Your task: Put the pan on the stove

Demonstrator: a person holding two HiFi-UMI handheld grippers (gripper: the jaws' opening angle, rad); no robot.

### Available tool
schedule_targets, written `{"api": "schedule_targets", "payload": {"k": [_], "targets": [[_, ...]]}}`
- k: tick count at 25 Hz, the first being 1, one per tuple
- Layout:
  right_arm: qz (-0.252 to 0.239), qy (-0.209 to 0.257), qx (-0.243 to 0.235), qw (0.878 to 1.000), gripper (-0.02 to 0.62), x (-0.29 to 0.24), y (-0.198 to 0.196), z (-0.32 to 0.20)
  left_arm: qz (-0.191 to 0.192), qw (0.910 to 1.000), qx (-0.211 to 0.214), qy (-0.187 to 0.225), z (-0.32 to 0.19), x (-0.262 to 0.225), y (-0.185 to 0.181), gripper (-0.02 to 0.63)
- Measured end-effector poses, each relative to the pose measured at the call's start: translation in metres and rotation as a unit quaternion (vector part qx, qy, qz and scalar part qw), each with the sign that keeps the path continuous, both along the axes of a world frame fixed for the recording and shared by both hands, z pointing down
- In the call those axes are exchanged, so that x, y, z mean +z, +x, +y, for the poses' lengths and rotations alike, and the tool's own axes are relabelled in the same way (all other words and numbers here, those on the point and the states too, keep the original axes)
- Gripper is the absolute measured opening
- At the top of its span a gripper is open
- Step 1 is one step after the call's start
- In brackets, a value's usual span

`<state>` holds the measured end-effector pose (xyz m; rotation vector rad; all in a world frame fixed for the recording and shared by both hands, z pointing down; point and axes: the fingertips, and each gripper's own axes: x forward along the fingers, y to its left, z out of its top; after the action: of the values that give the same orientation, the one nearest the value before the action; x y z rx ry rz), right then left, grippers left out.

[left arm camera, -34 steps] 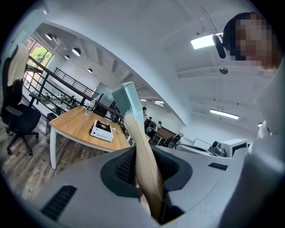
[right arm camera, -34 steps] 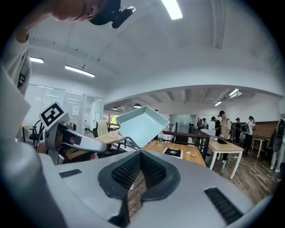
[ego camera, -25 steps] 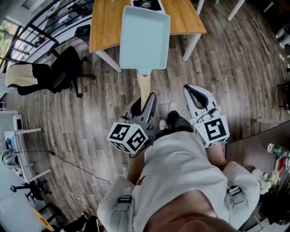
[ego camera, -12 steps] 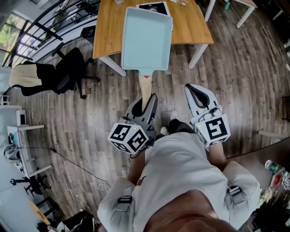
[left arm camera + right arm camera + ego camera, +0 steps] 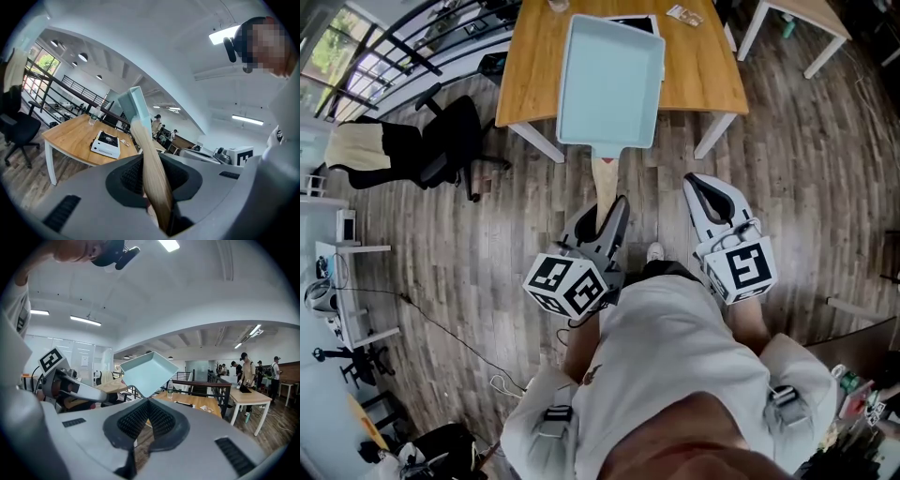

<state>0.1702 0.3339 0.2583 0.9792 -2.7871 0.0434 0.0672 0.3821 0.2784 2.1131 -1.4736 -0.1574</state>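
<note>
You stand in an open office with a dark plank floor (image 5: 469, 244). A wooden table (image 5: 530, 66) lies ahead of you and a black chair (image 5: 445, 141) sits off to its left by a railing. A few people stand at desks far off to the right in the right gripper view.

Your left gripper (image 5: 602, 214) is clenched on the wooden handle (image 5: 602, 178) of the pan (image 5: 609, 80), a pale blue rectangular one. In the left gripper view the handle (image 5: 152, 164) runs up between the two pads, which press on it from both sides, and the pan (image 5: 136, 105) shows edge-on beyond them. You hold the pan up in the air with its open side up. From the head view its body hangs over the near part of the table, while the handle reaches back over the floor to your gripper.

The stove (image 5: 106, 144), a small white single-burner unit, sits on the table (image 5: 70, 136). From above, the pan covers most of it, and only its far edge (image 5: 636, 19) peeks out.

Your right gripper (image 5: 701, 183) is just beside the left one, with its jaws pressed together and nothing between them (image 5: 147, 401). It touches neither pan nor handle.
</note>
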Motion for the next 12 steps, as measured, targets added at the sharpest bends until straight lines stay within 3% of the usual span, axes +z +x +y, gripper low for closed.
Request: {"api": "schedule_targets", "payload": {"k": [12], "targets": [[-0.008,-0.005,-0.011,1.0,0.02,0.001,0.0,-0.036,-0.002,0.9999,-0.01,-0.003,-0.032,-0.001,0.0,0.091]]}}
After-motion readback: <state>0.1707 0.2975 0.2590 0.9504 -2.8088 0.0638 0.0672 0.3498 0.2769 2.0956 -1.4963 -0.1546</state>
